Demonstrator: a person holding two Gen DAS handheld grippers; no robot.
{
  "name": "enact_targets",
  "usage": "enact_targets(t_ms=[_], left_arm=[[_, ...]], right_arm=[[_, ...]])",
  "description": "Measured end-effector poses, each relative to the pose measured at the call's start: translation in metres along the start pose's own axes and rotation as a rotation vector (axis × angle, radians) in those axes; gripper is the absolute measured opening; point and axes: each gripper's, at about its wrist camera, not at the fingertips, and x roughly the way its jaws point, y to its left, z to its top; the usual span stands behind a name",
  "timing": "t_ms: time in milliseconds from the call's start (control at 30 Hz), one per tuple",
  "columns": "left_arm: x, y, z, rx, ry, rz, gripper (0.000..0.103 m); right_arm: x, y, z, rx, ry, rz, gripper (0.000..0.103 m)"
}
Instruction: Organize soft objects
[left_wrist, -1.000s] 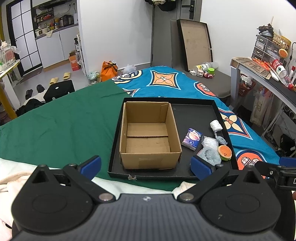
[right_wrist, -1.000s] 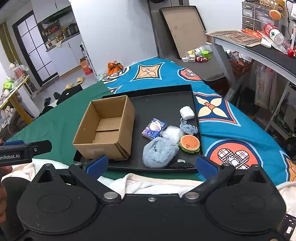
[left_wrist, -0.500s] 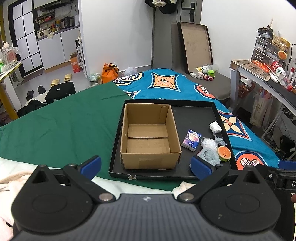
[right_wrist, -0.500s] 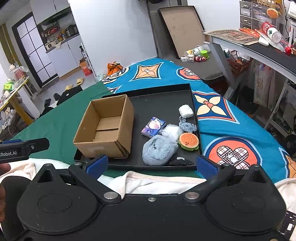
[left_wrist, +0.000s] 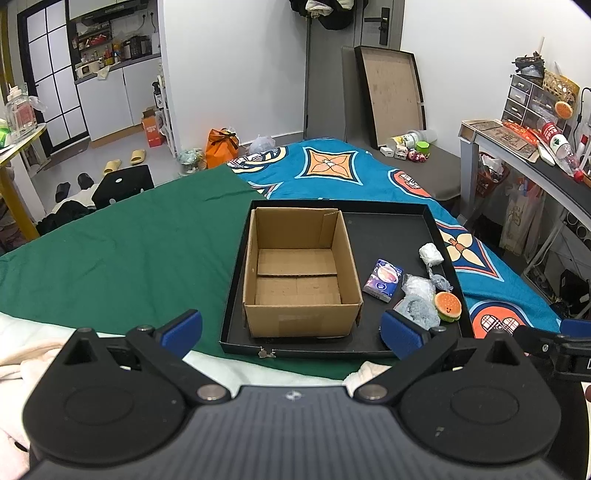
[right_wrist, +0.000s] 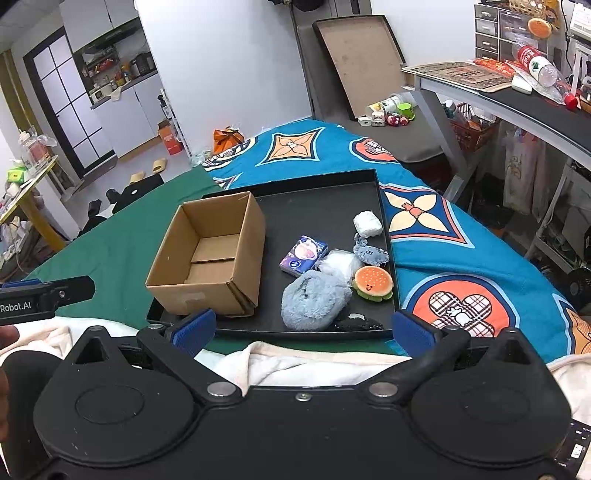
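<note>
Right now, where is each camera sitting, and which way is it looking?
Left wrist view: rides on the left gripper, looking forward over the empty cardboard box in the black tray; its own open blue fingers show, plus the other gripper's tip at right.
Right wrist view: rides on the right gripper, facing the grey plush and burger toy; its open fingers show, left gripper at left edge.
Shared: box, tray, toys, bed.
</note>
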Motion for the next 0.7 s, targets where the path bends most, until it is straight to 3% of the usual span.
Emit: enact_targets(t_ms=[700], left_arm=[[0.005, 0.005, 0.001, -0.006, 0.012, 0.006, 0.102]], right_arm=[[0.006, 0.000, 0.002, -0.009, 0.012, -0.004, 0.103]])
